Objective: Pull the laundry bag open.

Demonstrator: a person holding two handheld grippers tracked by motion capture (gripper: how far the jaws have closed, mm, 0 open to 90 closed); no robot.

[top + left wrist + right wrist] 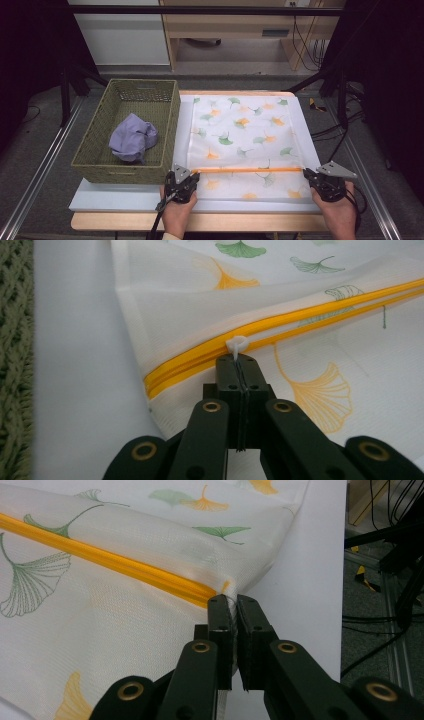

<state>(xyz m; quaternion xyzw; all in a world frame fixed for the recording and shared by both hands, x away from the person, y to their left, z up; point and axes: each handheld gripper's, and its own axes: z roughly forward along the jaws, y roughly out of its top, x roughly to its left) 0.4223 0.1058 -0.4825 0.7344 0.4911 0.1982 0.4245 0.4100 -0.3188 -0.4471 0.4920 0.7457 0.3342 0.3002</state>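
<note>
A white mesh laundry bag (245, 145) printed with green and orange ginkgo leaves lies flat on the white board. An orange zipper (247, 170) runs across it near the front. My left gripper (192, 176) sits at the zipper's left end, shut on the white zipper pull (237, 345). At the zipper's right end my right gripper (309, 175) is shut on the bag's edge (229, 605), pinching the mesh fabric just past the end of the orange zipper (125, 565). A person's hands hold both grippers from the table's front edge.
A green woven basket (95, 160) stands left of the bag with a crumpled lavender garment (132, 137) inside. The white board (125, 197) rests on a wooden table. Metal rails flank the table, and cables lie on the floor at right.
</note>
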